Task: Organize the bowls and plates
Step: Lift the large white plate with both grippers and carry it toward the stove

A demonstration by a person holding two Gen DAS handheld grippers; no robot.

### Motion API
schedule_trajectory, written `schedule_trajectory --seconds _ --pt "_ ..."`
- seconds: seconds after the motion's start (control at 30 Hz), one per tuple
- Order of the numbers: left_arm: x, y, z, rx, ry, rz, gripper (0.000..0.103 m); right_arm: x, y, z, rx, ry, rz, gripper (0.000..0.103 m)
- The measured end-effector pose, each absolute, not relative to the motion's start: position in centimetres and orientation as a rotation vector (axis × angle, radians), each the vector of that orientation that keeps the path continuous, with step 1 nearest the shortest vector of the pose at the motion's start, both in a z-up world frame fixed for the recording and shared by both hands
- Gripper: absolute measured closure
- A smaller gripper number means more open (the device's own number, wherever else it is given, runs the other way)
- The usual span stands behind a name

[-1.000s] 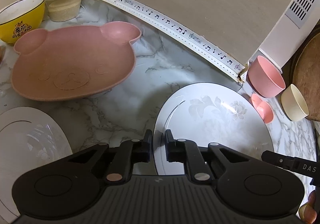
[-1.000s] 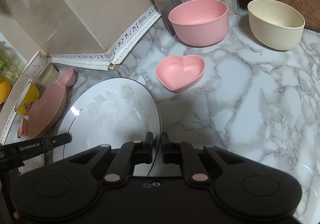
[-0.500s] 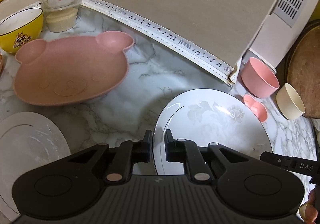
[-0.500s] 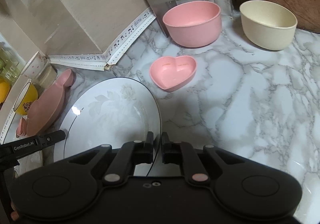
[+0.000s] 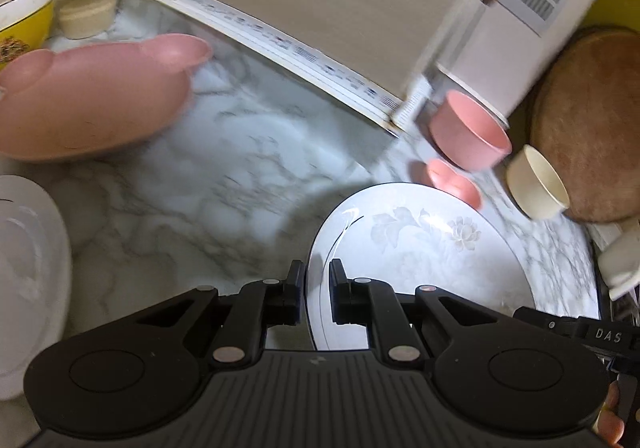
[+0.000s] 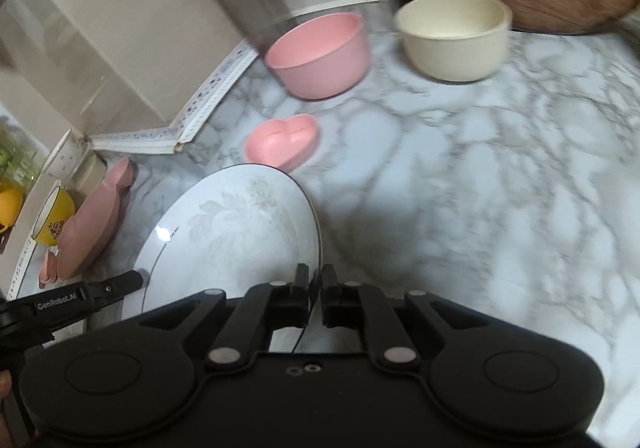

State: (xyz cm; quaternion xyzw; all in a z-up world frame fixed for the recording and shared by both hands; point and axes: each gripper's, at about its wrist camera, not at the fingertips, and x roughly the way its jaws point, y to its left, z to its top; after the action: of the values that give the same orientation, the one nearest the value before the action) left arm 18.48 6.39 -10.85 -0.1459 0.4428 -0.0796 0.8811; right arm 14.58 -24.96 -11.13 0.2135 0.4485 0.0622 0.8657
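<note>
We hold the white floral plate [image 5: 424, 248] by its 2 opposite rims, the left gripper [image 5: 314, 288] clenched on its left edge and the right gripper [image 6: 315, 290] clenched on its right edge. Over the last second it has travelled right, and the pink bear plate [image 5: 88, 100] has slipped far left while the pink bowl [image 6: 320, 56], heart dish [image 6: 284, 142] and cream bowl [image 6: 454, 40] draw nearer. We judge the carry is under way and the plate is off the marble counter [image 6: 480, 188], heading for a spot by the bowls.
</note>
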Motion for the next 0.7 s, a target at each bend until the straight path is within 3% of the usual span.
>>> schedule_trajectory --seconds 0.7 --pt "14.6 -6.5 -11.0 -0.191 0.967 -0.416 0.091 4.7 -36.9 -11.7 0.544 0.899 -0.049 0.097"
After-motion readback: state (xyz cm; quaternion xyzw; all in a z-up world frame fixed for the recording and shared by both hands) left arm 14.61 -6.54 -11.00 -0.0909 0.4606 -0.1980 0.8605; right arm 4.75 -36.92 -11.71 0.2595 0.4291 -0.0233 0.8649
